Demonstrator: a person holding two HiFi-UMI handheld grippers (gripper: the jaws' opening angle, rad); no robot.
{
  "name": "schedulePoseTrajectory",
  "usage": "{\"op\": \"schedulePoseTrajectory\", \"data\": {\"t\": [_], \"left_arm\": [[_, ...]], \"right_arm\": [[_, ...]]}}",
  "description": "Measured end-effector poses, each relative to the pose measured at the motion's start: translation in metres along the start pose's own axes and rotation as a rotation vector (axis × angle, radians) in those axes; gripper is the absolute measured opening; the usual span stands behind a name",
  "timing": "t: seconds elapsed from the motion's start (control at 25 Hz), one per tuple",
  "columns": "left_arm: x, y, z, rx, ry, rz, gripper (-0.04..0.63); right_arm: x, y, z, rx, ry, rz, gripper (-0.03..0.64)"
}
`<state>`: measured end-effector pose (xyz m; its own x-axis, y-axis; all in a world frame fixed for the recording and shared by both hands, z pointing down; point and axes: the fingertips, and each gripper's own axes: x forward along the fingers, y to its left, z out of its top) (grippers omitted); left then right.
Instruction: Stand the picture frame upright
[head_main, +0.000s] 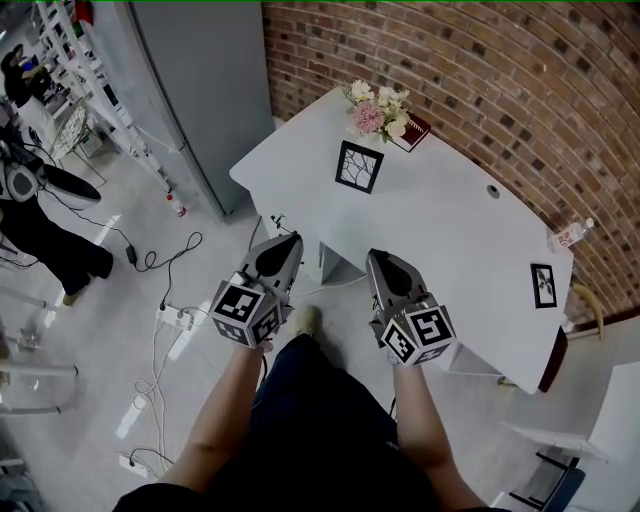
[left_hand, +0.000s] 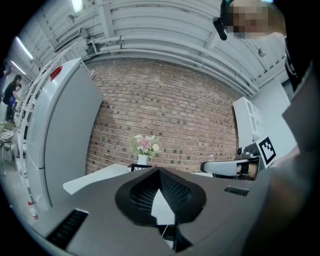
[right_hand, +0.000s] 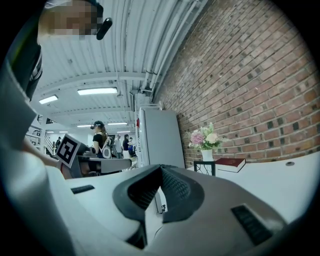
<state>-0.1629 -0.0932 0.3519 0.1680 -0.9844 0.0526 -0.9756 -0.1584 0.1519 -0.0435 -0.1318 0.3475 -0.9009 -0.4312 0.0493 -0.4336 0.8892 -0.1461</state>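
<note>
Bright, even indoor light throughout. Strip lights (right_hand: 97, 91) glow on the ceiling, and the white desk (head_main: 450, 230) shows only faint, soft shadows. The 2 gripper views bend hard toward black rounded edges. The left tool (left_hand: 159, 172) and right tool (right_hand: 161, 167) loom close and slightly soft.

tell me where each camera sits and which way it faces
Head view: on the person's head, looking down at the white table; both forearms, the left gripper and the right gripper show.
Left gripper view: on the left gripper, looking along its shut jaws toward the brick wall; the right gripper shows at the right.
Right gripper view: on the right gripper, looking along its shut jaws over the white table; the left gripper shows at the left.
Shared: both gripper views catch the flowers and brick wall.
</note>
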Motion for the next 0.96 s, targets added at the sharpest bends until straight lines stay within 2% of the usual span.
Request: {"op": "schedulePoseTrajectory", "data": {"t": [0.96], "left_arm": [[0.0005,-0.0099,-0.0067,0.005,0.013,-0.007,0.000]], "right_arm": [[-0.0072,0.0014,-0.0070,0.023,-0.006,0.009,0.004]]}}
